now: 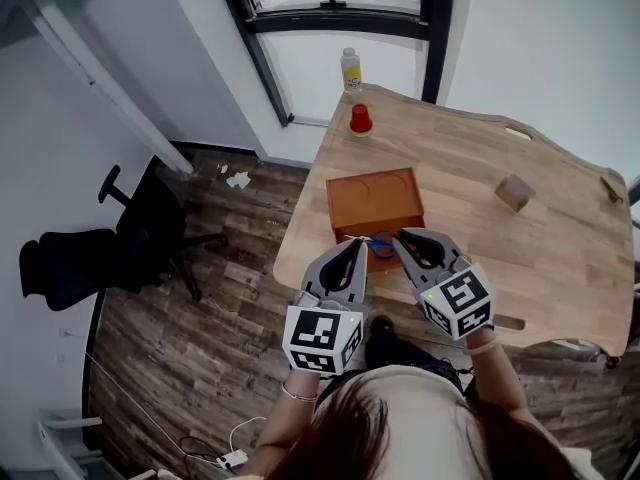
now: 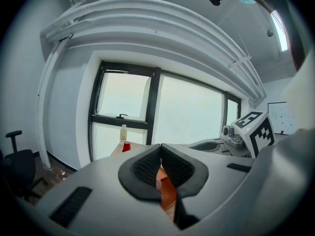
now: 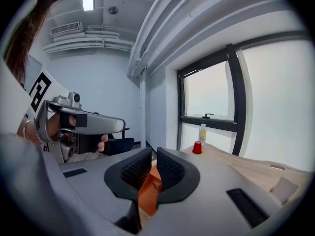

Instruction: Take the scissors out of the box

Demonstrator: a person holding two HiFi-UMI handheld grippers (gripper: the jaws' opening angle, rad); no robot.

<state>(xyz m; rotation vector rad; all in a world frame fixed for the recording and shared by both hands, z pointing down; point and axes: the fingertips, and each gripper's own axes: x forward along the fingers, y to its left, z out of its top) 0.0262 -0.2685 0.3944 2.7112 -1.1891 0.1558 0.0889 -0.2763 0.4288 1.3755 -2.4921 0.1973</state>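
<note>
An orange box (image 1: pixel 375 200) sits on the wooden table (image 1: pixel 540 258) near its front edge. Blue scissors handles (image 1: pixel 381 245) show at the box's near side, between my two grippers' tips. My left gripper (image 1: pixel 358 245) points at the box from the left; its jaw tips meet, shut and empty (image 2: pixel 160 147). My right gripper (image 1: pixel 402 236) comes in from the right, its pads standing a narrow gap apart with nothing between them (image 3: pixel 153 151). The box (image 3: pixel 147 191) shows orange through that gap. The scissors blades are hidden.
A red cup (image 1: pixel 360 119) and a small bottle (image 1: pixel 350 69) stand at the table's far corner by the window. A small wooden block (image 1: pixel 513 192) lies to the right. A black office chair (image 1: pixel 100 248) stands on the floor at the left.
</note>
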